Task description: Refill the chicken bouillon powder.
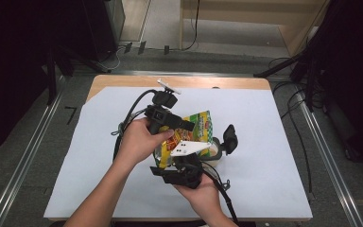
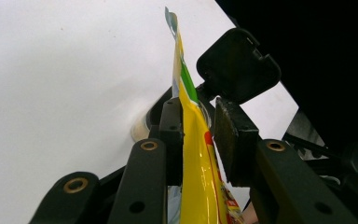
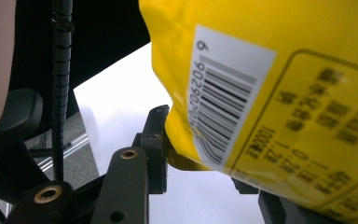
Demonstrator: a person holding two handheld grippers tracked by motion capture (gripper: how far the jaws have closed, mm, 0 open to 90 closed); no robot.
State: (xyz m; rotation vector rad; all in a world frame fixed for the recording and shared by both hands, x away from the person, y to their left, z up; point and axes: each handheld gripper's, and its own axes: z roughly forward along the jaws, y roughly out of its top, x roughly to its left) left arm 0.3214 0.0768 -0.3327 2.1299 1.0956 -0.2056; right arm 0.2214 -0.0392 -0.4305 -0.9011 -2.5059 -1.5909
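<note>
Nearest the lens: black jaws of the right hand-held gripper (image 3: 200,154) at bottom of the right gripper view, closed on the lower corner of the yellow snack bag (image 3: 279,88), barcode side up.
Left hand-held gripper (image 2: 199,135): clenched on the same bag, thin edge pinched between both pads; seen left of centre in the high view (image 1: 170,118).
Bag position: centre of the high view (image 1: 199,126), lifted off the sheet, held between both hands, above a clear jar (image 1: 212,152).
Jar lid: black flip lid (image 1: 229,138) standing open right of the bag; upper right of centre in the left gripper view (image 2: 237,63).
Likely handling: light, soft, crinkly film; glossy, so probably slippery; contents likely brittle, so a hard squeeze on the belly looks risky.
Where to hold: flat sealed edges and corners, as now; belly best left alone.
Possible step: tearing open or tipping toward the jar, cannot tell which.
Surface: white sheet (image 1: 264,156) covering a wooden counter (image 1: 123,81), smooth, slightly creased near the left corner.
Room: grey floor, metal rails either side, loose cables at right, dark stands at both upper corners, pale wooden furniture at top.
</note>
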